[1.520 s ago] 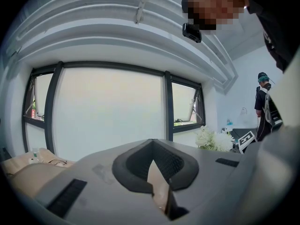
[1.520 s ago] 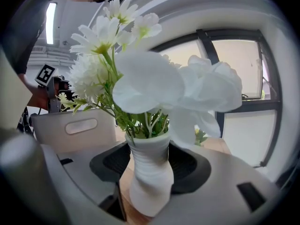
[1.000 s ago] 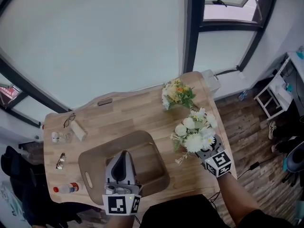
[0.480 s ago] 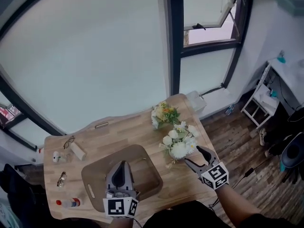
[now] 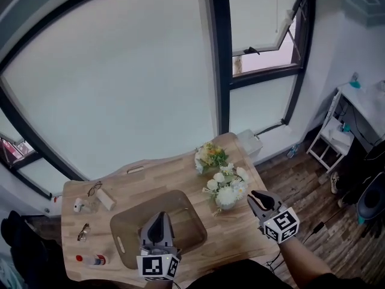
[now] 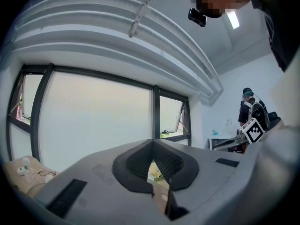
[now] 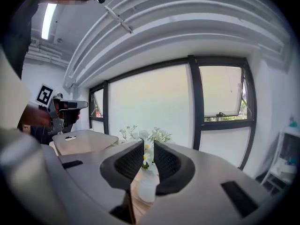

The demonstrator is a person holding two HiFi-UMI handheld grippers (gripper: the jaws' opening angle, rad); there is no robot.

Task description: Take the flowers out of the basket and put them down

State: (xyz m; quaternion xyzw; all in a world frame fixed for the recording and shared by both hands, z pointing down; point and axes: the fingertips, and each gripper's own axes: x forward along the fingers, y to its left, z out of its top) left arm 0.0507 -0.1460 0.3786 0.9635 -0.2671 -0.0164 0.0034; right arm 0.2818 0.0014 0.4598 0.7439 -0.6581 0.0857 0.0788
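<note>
On the tabletop (image 5: 180,172), right of the basket (image 5: 123,221), the white flowers (image 5: 225,185) are seen standing upright, just in front of a yellow bunch (image 5: 209,157) nearer the window. Both bunches lie outside the basket, so the take-out step is judged done or nearly so. The right tool (image 5: 258,196) is held just beside the white flowers and clear of them. Its jaws have just been closing and now stand at a narrow gap with nothing pinched; the flowers and what looks like a white vase are only seen beyond that gap. This reads as a tool drawn back after a release. The left tool (image 5: 158,215) is held level over the basket's near side, jaws pressed almost together on nothing, probably parked out of the way. Part of the basket floor is hidden under the left tool, so no leftover stem can be ruled out. Whether the white base belongs to the flowers cannot be settled. Small items at the tabletop's left edge are too small to name with confidence.
</note>
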